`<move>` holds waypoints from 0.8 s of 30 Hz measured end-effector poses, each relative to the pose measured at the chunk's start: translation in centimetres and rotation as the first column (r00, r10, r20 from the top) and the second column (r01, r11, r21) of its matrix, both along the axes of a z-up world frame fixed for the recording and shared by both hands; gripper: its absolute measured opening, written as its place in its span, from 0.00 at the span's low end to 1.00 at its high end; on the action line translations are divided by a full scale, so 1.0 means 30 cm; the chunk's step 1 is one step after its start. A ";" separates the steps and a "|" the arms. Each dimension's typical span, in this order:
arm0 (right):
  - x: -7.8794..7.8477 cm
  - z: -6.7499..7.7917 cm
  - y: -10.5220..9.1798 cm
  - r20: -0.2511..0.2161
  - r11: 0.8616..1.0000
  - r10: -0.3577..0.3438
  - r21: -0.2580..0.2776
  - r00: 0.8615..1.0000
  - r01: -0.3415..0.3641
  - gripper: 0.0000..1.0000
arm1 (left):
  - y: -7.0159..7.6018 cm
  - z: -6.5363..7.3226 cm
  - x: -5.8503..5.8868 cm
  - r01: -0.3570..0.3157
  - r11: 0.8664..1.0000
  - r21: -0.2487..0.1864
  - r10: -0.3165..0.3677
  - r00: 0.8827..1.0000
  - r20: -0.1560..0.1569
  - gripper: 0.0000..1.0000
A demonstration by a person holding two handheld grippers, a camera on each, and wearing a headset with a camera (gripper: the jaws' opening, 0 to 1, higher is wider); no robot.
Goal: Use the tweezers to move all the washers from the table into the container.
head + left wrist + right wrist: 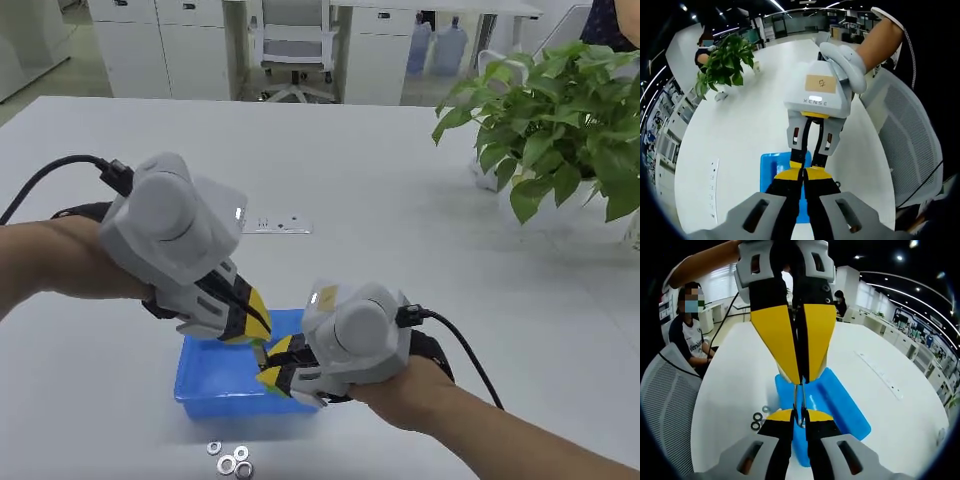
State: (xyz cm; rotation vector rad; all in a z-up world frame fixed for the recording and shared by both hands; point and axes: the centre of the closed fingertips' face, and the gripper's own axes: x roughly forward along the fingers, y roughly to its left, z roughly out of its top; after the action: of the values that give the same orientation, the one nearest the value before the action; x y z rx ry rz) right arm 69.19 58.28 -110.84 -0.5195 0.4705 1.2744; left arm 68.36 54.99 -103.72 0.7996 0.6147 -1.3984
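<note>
Beside the right claw (800, 419) washers (758, 421) sit on the table (730, 390); it and left claw (801, 380) both pinch tweezers (799, 400) above container (840, 410). Barely started, probably.

The rectangular blue plastic container (215, 385) is showing bright blue against the matte white tabletop (400, 200). The small metal ring washers (230, 462) are glinting silver. The left gripper (263, 330) and right gripper (270, 363) are wearing pale grey shells, with black jaws running into yellow tips. The thin metal tweezers (799, 400) are reading silvery. The leafy potted plant (550, 120) is showing green, and the rubber cable (50, 180) is trailing black.
</note>
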 end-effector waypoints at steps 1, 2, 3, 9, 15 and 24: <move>0.004 -0.006 0.000 -0.004 1.000 -0.001 -0.001 1.000 0.001 0.10 | 0.000 -0.005 0.003 0.000 1.000 0.000 0.000 1.000 -0.002 0.05; 0.008 -0.012 -0.002 -0.005 1.000 -0.002 -0.003 1.000 0.002 0.10 | -0.001 -0.009 0.005 0.001 1.000 0.000 -0.001 1.000 -0.002 0.05; 0.011 -0.016 -0.003 -0.004 1.000 -0.003 -0.005 1.000 0.003 0.10 | -0.001 -0.013 0.010 0.002 1.000 -0.002 -0.002 1.000 -0.003 0.05; 0.030 -0.035 -0.005 -0.018 1.000 -0.009 -0.007 1.000 0.009 0.10 | -0.003 -0.031 0.031 0.002 1.000 -0.007 -0.002 1.000 -0.013 0.05; 0.044 -0.060 -0.006 -0.039 1.000 -0.018 -0.014 0.999 0.018 0.10 | -0.005 -0.057 0.050 0.001 1.000 -0.005 -0.001 1.000 -0.023 0.05; 0.063 -0.091 -0.008 -0.070 0.999 -0.048 -0.022 0.996 0.047 0.10 | -0.007 -0.087 0.073 0.005 1.000 -0.005 -0.005 0.999 -0.043 0.05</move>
State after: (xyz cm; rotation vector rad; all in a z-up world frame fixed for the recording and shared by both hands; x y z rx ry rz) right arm 71.08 58.05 -113.57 -0.4792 0.5522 1.2464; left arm 70.56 54.77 -106.32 0.7690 0.6429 -1.4240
